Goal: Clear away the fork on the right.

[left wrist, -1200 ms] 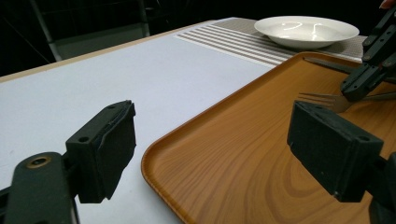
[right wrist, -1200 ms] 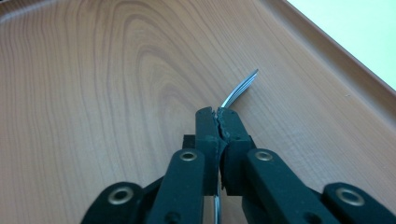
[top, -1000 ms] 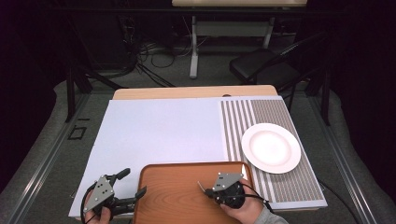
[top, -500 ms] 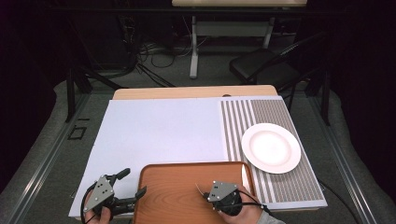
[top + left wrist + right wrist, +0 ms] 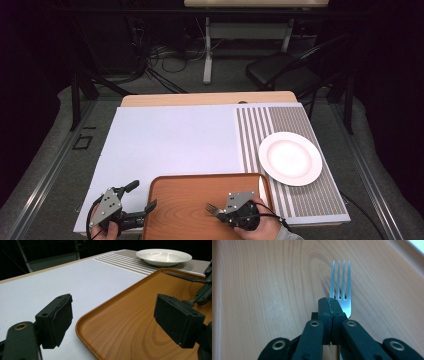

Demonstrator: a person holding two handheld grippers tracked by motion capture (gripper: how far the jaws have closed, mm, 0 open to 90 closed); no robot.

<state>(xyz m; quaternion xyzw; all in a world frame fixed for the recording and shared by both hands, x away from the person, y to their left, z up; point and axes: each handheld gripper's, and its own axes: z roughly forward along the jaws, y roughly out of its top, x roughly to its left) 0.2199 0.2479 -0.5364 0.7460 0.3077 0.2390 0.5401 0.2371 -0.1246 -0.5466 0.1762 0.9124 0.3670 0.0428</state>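
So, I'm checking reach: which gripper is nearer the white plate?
Right. The right gripper, holding a fork, sits over the tray near the plate; the left gripper straddles the tray's far edge.

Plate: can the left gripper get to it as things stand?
Probably not directly: the plate lies far right, beyond the tray and the right gripper holding the fork. The left gripper is open.

A dark room: grey floor (image 5: 45, 165), tangled cables (image 5: 165, 55), a black chair (image 5: 285, 75) behind the table.

Wooden table (image 5: 200, 98), pale sheet (image 5: 170, 145), striped mat (image 5: 260, 125), white plate (image 5: 290, 158), wooden tray (image 5: 190, 205)
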